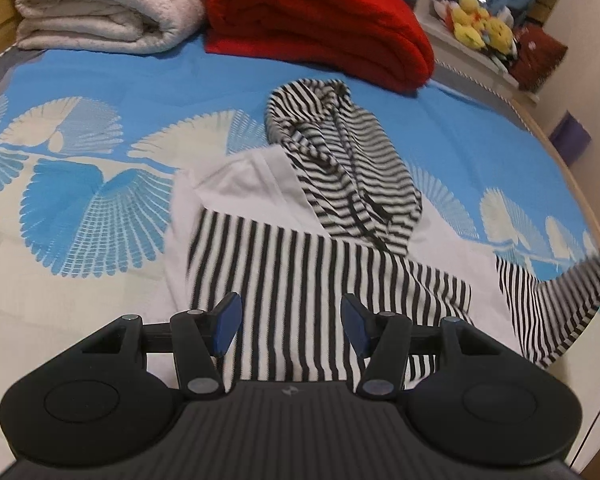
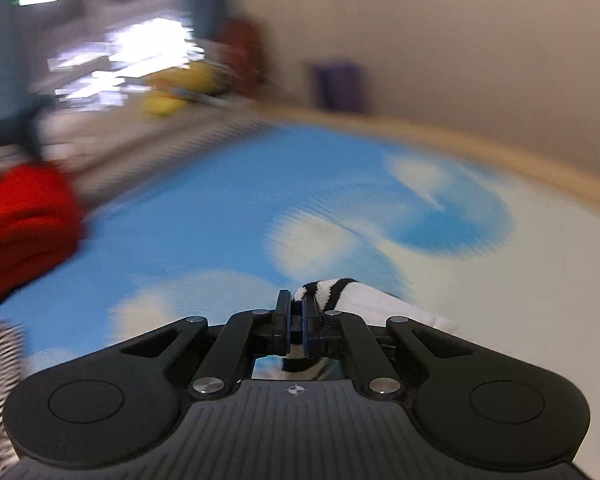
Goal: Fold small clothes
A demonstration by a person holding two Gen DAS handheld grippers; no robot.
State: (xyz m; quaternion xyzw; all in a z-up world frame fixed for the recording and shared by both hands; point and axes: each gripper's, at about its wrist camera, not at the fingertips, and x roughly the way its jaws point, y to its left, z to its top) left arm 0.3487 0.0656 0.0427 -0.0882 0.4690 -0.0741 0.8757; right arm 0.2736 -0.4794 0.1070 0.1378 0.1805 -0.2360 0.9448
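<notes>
The striped hoodie [image 1: 332,208] lies spread on the bed [image 1: 100,80], hood toward the far side, white lining showing at its left. The left gripper [image 1: 290,328] hovers over its near hem, jaws apart and empty. The right gripper [image 2: 296,324] is clamped on a striped sleeve [image 2: 340,296], lifted at the right. Farther off sit a red blanket [image 1: 320,20] and a cream blanket [image 1: 100,12].

Your right gripper [image 2: 296,320] is clamped on a fold of striped cloth [image 2: 340,294] at six o'clock, above the blurred blue bedspread [image 2: 220,220]. A red blanket [image 2: 24,224] sits at nine o'clock.
</notes>
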